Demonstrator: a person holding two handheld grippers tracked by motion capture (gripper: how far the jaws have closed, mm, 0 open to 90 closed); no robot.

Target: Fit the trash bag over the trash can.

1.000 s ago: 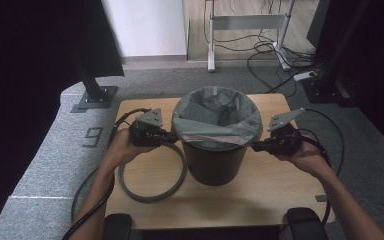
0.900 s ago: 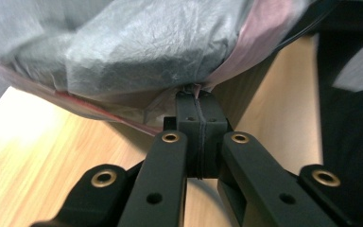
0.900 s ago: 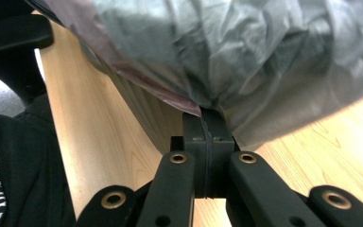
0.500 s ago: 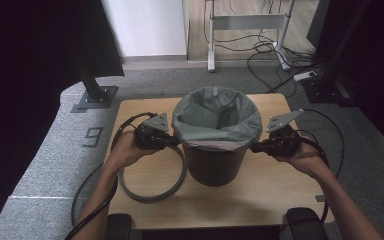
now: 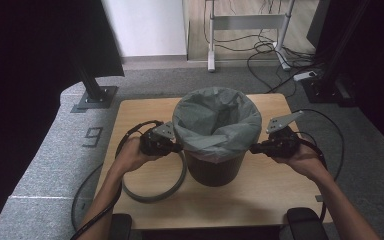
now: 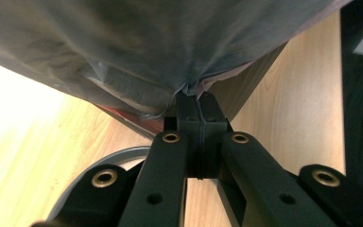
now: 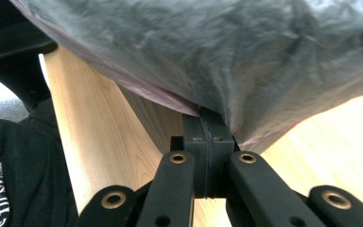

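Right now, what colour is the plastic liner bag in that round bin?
Grey, slightly translucent plastic liner bag, clearest in the high view.

your left forearm [image 5: 105, 192] comes up from the bench's near edge, angled inward, and your left hand [image 5: 130, 156] wraps the left gripper [image 5: 176, 148], which points right toward the middle of the bench. its jaws are pressed flat together, with a pinch of the grey bag [image 5: 215, 125] caught at their tips in the left gripper view. your right forearm [image 5: 342, 207] rises from the near right corner, and your right hand [image 5: 302, 161] holds the right gripper [image 5: 254, 148] pointing left, opposite the other one. its jaws meet too, clamped on the bag's hanging edge in the right gripper view. both hands sit level.
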